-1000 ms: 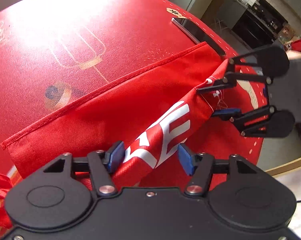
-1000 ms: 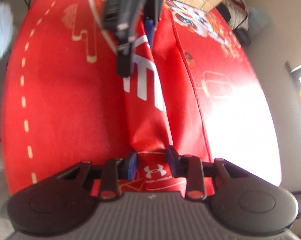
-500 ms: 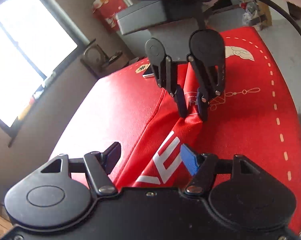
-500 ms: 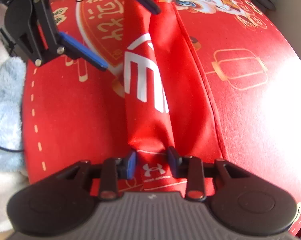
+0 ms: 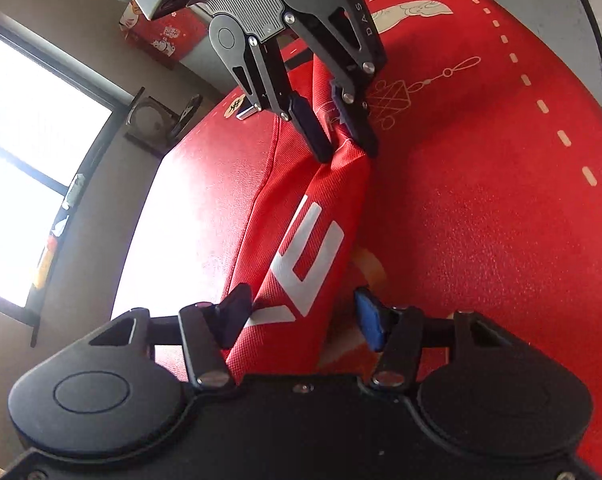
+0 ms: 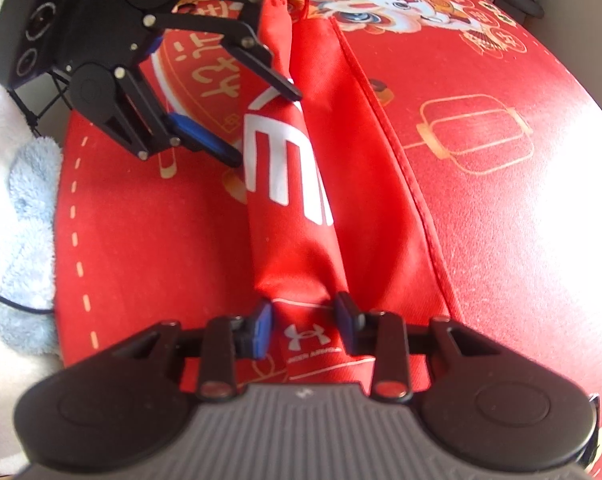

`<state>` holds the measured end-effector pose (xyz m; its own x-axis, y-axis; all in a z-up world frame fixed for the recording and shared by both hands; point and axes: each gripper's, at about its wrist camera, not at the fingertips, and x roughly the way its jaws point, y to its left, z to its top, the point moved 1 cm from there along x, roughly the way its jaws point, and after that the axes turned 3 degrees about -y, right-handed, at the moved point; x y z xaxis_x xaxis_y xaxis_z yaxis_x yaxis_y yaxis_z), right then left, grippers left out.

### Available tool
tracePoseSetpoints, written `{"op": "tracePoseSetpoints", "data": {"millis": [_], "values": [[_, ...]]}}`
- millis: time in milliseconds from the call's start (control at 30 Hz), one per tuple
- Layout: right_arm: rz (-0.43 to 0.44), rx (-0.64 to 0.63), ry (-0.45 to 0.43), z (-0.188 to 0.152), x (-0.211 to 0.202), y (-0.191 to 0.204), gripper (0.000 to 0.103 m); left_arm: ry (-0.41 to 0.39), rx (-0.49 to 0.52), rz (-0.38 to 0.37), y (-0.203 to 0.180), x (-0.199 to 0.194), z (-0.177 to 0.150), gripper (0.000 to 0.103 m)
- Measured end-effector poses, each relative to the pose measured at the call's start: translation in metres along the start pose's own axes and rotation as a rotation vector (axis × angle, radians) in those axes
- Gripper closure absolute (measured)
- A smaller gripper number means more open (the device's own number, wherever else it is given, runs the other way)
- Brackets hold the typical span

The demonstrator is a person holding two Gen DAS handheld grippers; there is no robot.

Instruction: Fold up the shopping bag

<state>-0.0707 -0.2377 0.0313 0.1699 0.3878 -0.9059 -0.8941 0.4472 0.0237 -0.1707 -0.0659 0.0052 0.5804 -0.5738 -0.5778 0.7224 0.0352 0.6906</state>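
The red shopping bag (image 6: 297, 208) lies lengthwise down the middle of the frame on the red-covered tabletop (image 6: 501, 240). One long side is lifted and rolled over into a raised ridge that shows white lettering. The flat rest of the bag spreads to the right of it.

The right gripper (image 6: 305, 320), at the bottom of its own view, has its jaws clamped on the near end of that ridge, just above the printed logo. The left gripper (image 6: 261, 124), in the upper left of that view, straddles the far end. Its jaws are closing with the fold between them. One pad seems to touch the cloth, but the blue one stands clear, so the pinch is not yet made.

This looks like the lengthwise fold, midway. Next, I judge, the left jaws need to finish their pinch. Then both hands would carry the ridge across together and lay it flat, keeping the edge straight.
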Motion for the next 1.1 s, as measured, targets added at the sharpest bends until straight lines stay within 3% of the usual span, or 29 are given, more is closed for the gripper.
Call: {"op": "tracePoseSetpoints", "data": {"millis": [267,300,400,500,667,800,933,1100], "values": [[0.013,0.028,-0.027,-0.008,-0.007,0.0,0.068,-0.018,-0.058,0.023,0.003,0.002,-0.002,0.066],[0.014,0.031,-0.031,-0.009,-0.007,0.0,0.068,-0.013,-0.133,-0.004,0.01,0.003,-0.003,0.068],[0.011,0.053,-0.056,-0.014,-0.01,0.0,0.067,0.021,-0.635,-0.207,0.064,0.013,-0.02,0.069],[0.009,0.099,-0.11,-0.022,-0.012,-0.001,0.063,0.007,-0.886,-0.302,0.088,0.017,-0.041,0.069],[-0.036,0.146,-0.265,-0.043,-0.019,0.004,0.059,0.0,-1.185,-0.399,0.104,0.024,-0.07,0.068],[-0.131,0.133,-0.37,-0.056,-0.024,0.017,0.059,0.024,-1.331,-0.476,0.114,0.031,-0.088,0.068],[-0.214,0.135,-0.449,-0.071,-0.03,0.03,0.059,0.06,-1.369,-0.505,0.121,0.036,-0.089,0.067],[-0.292,0.243,-0.521,-0.08,-0.031,0.032,0.059,0.098,-1.439,-0.523,0.125,0.05,-0.095,0.067]]}}
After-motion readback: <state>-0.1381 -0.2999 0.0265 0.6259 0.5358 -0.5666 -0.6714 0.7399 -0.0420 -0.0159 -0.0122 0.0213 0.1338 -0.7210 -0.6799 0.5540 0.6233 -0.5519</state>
